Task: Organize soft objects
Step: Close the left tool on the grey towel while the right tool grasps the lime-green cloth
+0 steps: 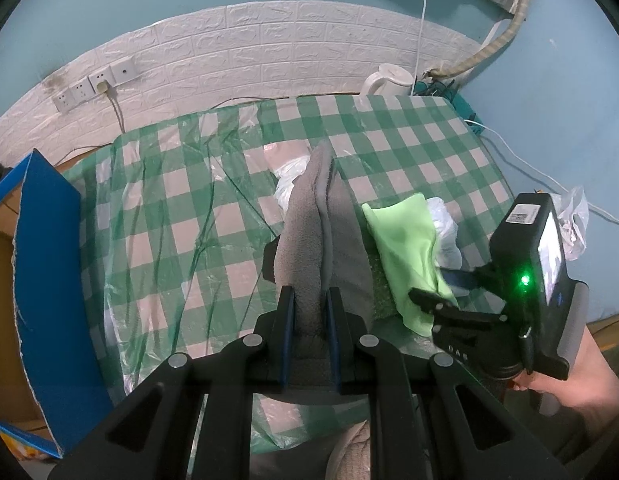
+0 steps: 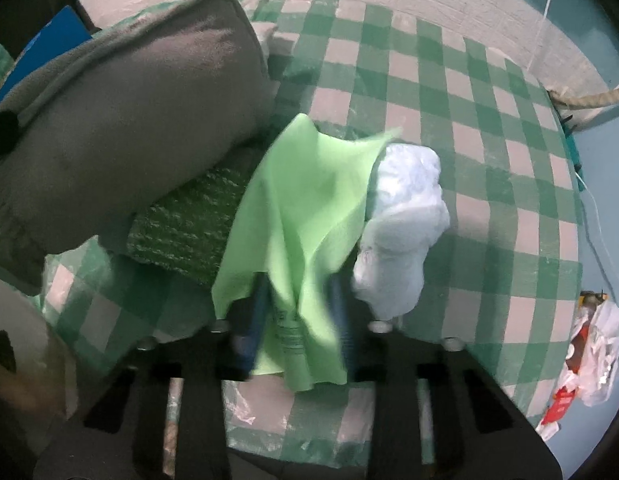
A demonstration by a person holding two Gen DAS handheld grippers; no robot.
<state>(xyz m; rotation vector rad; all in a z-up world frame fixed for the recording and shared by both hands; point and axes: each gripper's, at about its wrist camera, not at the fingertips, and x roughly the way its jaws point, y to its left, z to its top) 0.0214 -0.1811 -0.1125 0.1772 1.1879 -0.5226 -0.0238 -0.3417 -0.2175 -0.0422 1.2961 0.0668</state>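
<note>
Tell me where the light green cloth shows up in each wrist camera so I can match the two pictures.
Left wrist view: the light green cloth lies right of centre, held by the right hand-held gripper, beside the grey towel.
Right wrist view: it fills the centre, draped between the fingers at the bottom, right of the grey towel.
Shared landmark: the white plastic bag directly right of the cloth, on the green checked tablecloth.

Dim, cool indoor light; fisheye bending and dark vignette at edges; right wrist view motion-blurred, left wrist view sharper.
</note>
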